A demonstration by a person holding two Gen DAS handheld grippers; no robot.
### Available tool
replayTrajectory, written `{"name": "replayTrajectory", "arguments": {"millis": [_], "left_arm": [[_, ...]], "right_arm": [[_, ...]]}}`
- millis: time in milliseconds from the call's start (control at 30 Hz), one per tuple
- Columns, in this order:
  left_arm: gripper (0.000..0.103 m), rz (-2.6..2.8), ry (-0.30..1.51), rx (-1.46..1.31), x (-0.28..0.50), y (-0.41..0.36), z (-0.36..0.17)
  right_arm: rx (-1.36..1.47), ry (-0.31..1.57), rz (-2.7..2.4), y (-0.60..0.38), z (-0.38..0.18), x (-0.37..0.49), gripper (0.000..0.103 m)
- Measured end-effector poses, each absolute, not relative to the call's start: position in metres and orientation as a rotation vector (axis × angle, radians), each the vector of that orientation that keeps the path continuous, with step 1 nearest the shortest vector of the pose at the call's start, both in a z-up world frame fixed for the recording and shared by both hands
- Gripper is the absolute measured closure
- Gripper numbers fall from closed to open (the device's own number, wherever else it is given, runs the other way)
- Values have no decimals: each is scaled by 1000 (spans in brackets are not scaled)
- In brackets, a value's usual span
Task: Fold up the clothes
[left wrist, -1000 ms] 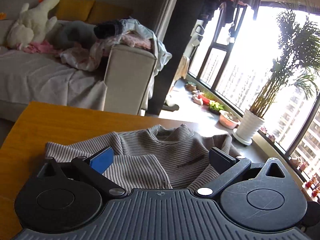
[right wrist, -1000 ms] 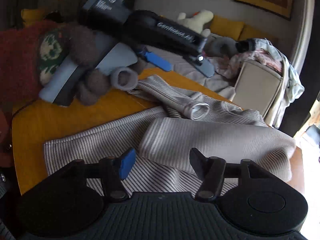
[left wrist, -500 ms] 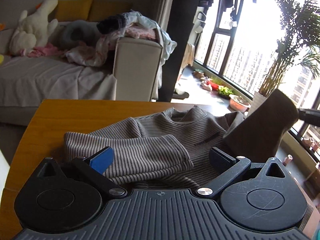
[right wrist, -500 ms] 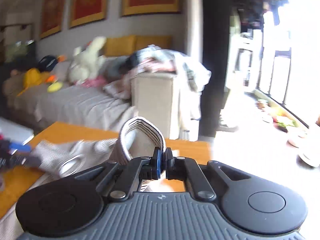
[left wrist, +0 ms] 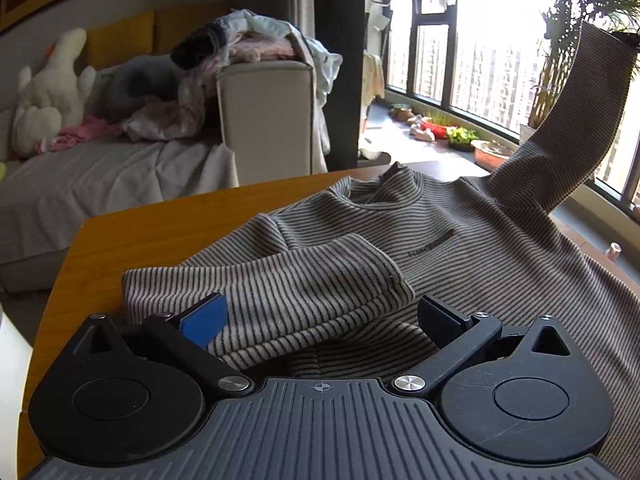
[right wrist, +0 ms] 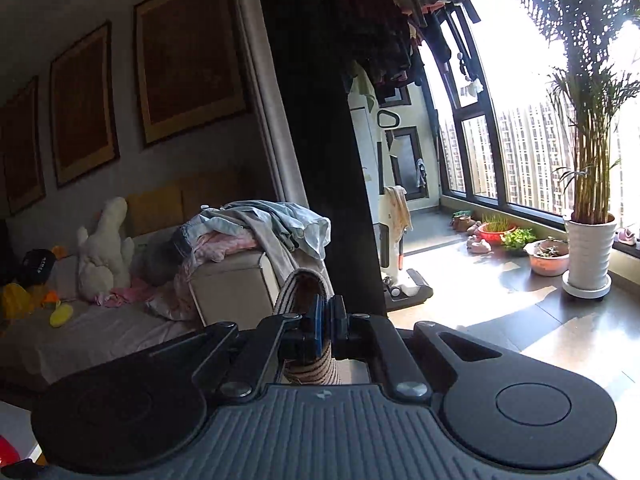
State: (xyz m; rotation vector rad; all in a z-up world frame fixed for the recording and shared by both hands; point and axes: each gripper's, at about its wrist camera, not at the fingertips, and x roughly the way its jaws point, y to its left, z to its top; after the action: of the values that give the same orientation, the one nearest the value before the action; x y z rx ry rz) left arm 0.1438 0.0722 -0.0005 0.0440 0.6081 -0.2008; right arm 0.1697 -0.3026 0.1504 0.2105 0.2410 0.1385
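A striped grey sweater [left wrist: 460, 240] lies flat on the wooden desk [left wrist: 168, 220], its right sleeve [left wrist: 576, 128] stretched up and away from the collar by the right tool [right wrist: 328, 320] pinching the cuff [right wrist: 306, 284], while the left tool [left wrist: 320, 316] hovers spread over the folded left sleeve [left wrist: 280, 280].

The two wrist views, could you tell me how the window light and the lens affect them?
Left wrist view: the window is blown out, the raised sleeve backlit, the sweater evenly lit and sharp. Right wrist view: glare whitens the panes and floor, the wall stays dim; fisheye bends the frames.
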Motion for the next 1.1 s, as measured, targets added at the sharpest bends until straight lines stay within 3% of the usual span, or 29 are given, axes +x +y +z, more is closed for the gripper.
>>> {"name": "replayTrajectory", "arguments": {"millis": [367, 667, 767, 833, 1100], "left_arm": [[0, -186, 609, -11, 124, 98, 9], [0, -220, 608, -44, 113, 103, 11], [0, -218, 612, -58, 113, 105, 9], [0, -214, 616, -65, 113, 108, 7], [0, -222, 612, -78, 111, 109, 6]], "right_arm": [[133, 346, 462, -155, 133, 220, 99], [57, 460, 529, -99, 103, 228, 98], [45, 482, 530, -96, 98, 222, 83], [52, 508, 535, -98, 95, 218, 80], [224, 901, 587, -93, 30, 214, 80]]}}
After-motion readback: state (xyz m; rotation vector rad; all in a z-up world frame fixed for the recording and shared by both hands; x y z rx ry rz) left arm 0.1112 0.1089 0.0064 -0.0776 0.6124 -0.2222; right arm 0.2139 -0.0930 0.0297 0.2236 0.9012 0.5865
